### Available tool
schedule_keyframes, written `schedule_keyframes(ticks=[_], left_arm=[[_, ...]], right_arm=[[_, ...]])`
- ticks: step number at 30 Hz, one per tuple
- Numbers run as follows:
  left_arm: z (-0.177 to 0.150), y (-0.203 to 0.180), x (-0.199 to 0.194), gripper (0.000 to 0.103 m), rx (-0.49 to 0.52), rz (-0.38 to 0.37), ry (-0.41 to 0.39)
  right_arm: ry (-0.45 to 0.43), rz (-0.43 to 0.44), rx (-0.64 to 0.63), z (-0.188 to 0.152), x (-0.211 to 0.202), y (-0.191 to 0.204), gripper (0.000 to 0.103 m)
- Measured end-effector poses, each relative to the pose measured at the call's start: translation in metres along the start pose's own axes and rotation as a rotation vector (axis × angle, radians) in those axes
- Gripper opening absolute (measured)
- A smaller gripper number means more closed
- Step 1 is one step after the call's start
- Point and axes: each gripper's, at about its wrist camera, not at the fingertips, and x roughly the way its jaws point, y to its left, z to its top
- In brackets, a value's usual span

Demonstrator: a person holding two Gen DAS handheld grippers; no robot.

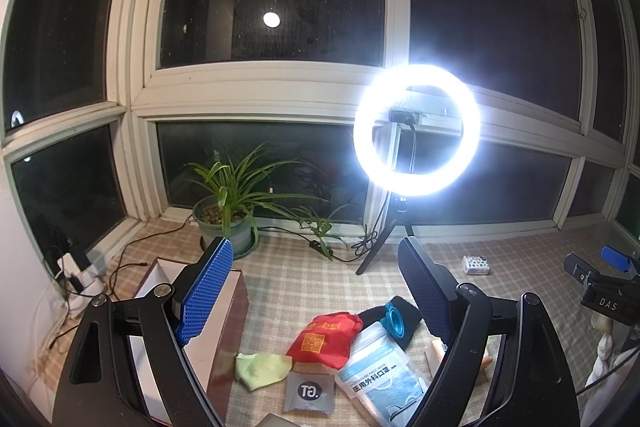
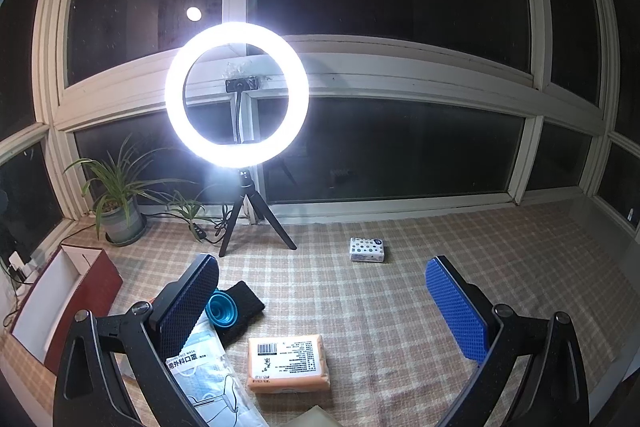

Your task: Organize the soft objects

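**Soft items scattered on a checked cloth before an open box**

Nearest the left wrist camera, a grey sachet point(image 1: 309, 393) marked "GT" lies flat on the checked cloth point(image 1: 320, 267), with a pale green wipe point(image 1: 260, 367) just beside it toward the box. A red pouch point(image 1: 325, 337) sits behind the sachet, touching a face-mask packet point(image 1: 378, 373) with blue printing. Behind these, a blue funnel-shaped piece point(image 1: 393, 319) rests on a black cloth point(image 1: 404, 311). The left gripper point(image 1: 316, 291) hangs above this group with its fingers spread wide and nothing between them. An open box point(image 1: 224, 311) with red-brown walls and a white interior stands at the cloth's left edge. The right gripper point(image 2: 320, 307) is likewise spread wide and empty; below it lies an orange tissue pack point(image 2: 288, 363), near the mask packet. A small dotted tissue pack point(image 2: 367, 249) lies well apart, toward the window. Along the far edge stand a lit ring light point(image 2: 237, 95) on a tripod and a potted plant point(image 1: 226, 223).
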Motion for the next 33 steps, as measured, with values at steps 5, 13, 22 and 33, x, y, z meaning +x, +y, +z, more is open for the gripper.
schedule_keyframes(ticks=[5,13,22,33], left_arm=[[-0.001,-0.002,0.002,0.085,-0.001,-0.003,0.002],[-0.007,-0.004,0.005,0.085,-0.003,-0.009,0.012],[-0.007,-0.002,0.006,0.085,-0.007,-0.016,0.022],[-0.025,-0.002,0.030,0.085,-0.037,-0.068,0.126]], right_arm=[[0.001,-0.001,0.000,0.000,0.000,0.000,0.102],[0.012,0.001,-0.002,-0.003,0.002,0.001,0.102],[0.017,0.002,-0.002,-0.003,0.003,0.001,0.102],[0.057,0.013,-0.032,-0.008,0.015,0.012,0.102]])
